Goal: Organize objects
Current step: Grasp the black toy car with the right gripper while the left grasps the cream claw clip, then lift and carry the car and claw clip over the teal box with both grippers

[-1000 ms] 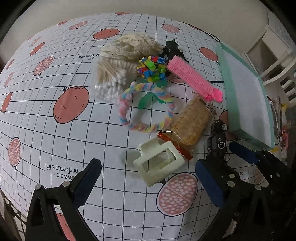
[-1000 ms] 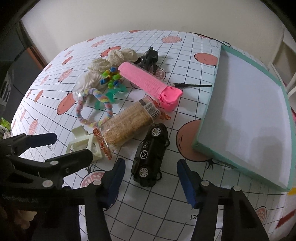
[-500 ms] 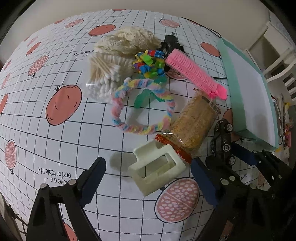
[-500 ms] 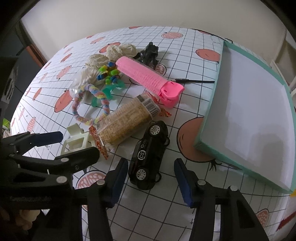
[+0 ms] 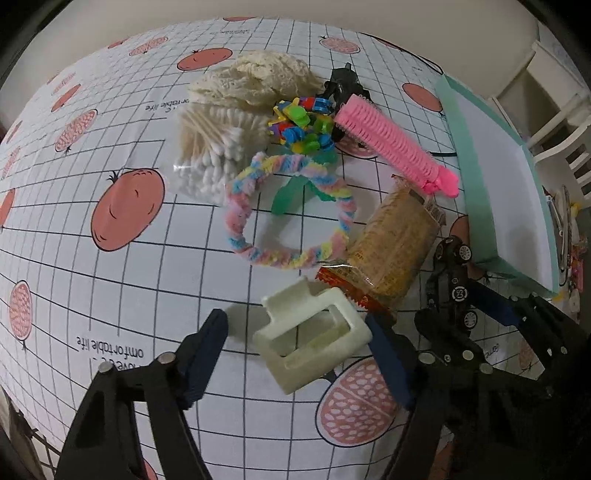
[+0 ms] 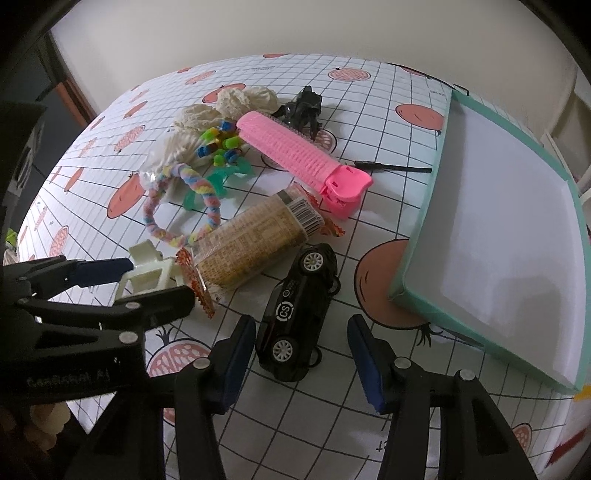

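Light: even, indoor, soft shadows | Edges: strong fisheye bend, dark vignette | Blur: slight, perhaps motion

Tablecloth (image 5: 110, 295): white, black grid lines, red tomato prints, printed lettering; covers the table across most of both views.
Wall (image 6: 295, 26): plain, pale; fills the top of the frame beyond the table's far edge.
White furniture (image 5: 554, 107): slatted, at the upper right edge of the left wrist view; type cannot be told.
Dark panel (image 6: 48, 99): upper left edge of the right wrist view.
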Available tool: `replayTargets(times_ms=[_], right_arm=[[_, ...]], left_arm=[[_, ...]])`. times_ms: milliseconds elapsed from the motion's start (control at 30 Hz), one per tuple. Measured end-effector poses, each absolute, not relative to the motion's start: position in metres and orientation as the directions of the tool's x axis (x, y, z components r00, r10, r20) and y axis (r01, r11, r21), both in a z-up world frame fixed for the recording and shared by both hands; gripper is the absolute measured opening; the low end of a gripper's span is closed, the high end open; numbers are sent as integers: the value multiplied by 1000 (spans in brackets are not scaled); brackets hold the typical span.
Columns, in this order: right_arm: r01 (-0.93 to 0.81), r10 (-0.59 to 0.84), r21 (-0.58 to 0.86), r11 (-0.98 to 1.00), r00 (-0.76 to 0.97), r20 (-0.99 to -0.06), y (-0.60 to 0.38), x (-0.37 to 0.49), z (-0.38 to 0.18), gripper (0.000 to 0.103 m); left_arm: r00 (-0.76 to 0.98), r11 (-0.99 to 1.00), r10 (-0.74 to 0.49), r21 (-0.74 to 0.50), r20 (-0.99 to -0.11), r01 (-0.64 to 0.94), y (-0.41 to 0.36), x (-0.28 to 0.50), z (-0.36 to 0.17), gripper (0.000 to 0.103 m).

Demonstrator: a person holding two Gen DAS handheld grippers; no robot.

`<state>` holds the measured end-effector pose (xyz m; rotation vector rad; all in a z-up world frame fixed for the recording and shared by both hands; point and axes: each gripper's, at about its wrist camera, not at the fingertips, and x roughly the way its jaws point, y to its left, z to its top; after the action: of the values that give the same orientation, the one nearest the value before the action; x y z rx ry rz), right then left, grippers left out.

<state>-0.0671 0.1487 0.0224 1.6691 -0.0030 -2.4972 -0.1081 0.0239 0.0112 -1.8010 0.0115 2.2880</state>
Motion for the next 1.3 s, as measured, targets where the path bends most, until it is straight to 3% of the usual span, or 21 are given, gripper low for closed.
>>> replayTargets(times_ms=[200, 467, 1067, 1300], right_arm=[[102, -108, 74, -992, -381, -918, 151, -67, 22, 48], [89, -102, 73, -993, -388, -916, 155, -67, 23, 34], [81, -132, 108, -991, -415, -900, 155, -65, 31, 33], [70, -138, 119, -990, -470, -872, 155, -63, 49, 33]], left_arm=[[-238, -978, 158, -118, -958, -173, 24, -109, 11, 62], [-241, -978, 162, -123, -957, -170, 18, -105, 13, 61], [-236, -978, 169, -134, -957, -157, 19, -104, 11, 61], [-286, -981, 172, -138, -943, -137, 16, -119, 33, 61]])
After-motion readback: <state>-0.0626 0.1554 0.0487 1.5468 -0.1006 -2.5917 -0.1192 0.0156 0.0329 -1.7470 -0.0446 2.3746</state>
